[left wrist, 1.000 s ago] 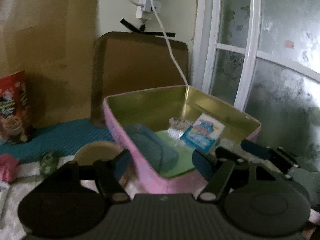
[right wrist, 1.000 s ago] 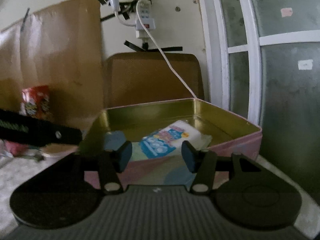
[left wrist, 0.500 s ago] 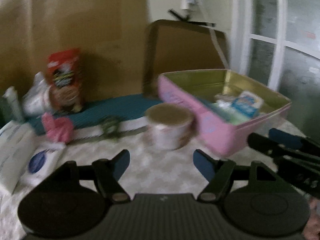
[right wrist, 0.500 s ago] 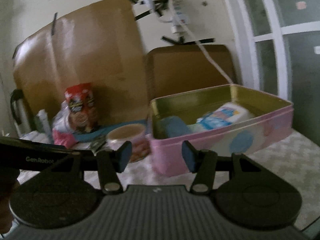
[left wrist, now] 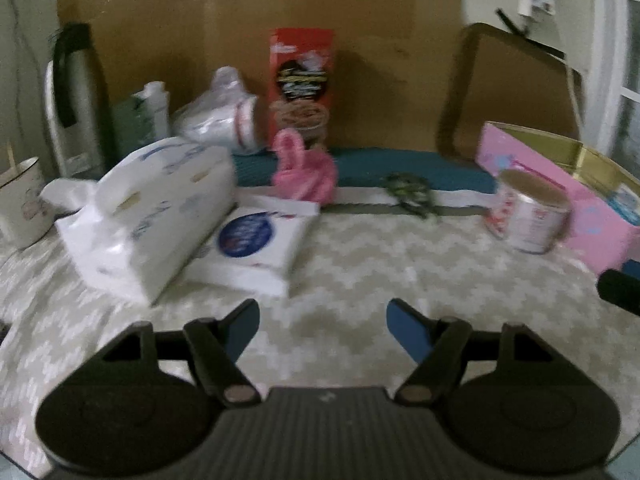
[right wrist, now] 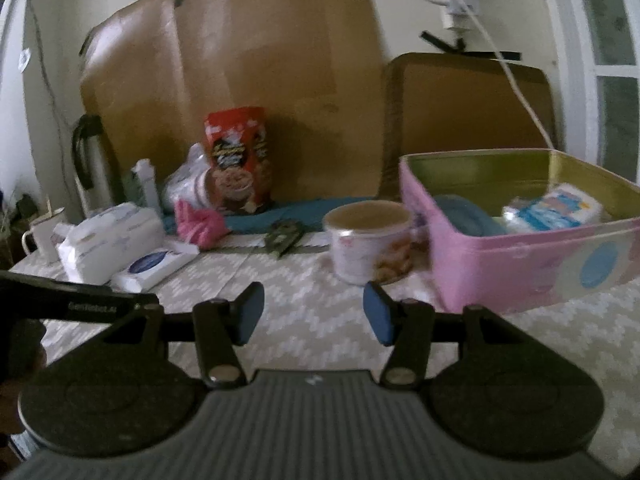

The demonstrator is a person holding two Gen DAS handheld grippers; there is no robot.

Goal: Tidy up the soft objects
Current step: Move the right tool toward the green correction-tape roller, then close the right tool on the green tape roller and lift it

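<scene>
A pink tin box (right wrist: 532, 264) stands at the right, holding a teal cloth (right wrist: 464, 216) and a blue-white packet (right wrist: 556, 208); it also shows in the left wrist view (left wrist: 560, 196). A big white tissue pack (left wrist: 152, 208), a flat wipes pack (left wrist: 252, 248) and a pink soft item (left wrist: 304, 172) lie at the left and middle. My left gripper (left wrist: 323, 330) is open and empty, above the cloth in front of the wipes pack. My right gripper (right wrist: 313, 312) is open and empty, in front of a round tub (right wrist: 368, 240).
A red snack box (left wrist: 302, 84), a plastic bag (left wrist: 216, 120), a flask (left wrist: 76, 100) and a mug (left wrist: 22, 200) stand at the back and left. A teal mat (left wrist: 400, 170) and a dark green object (left wrist: 412, 196) lie behind. Cardboard lines the wall.
Both grippers have pulled back from the pink box and swung left. The left view now faces the tissue packs instead of the box. Both stay open and empty.
</scene>
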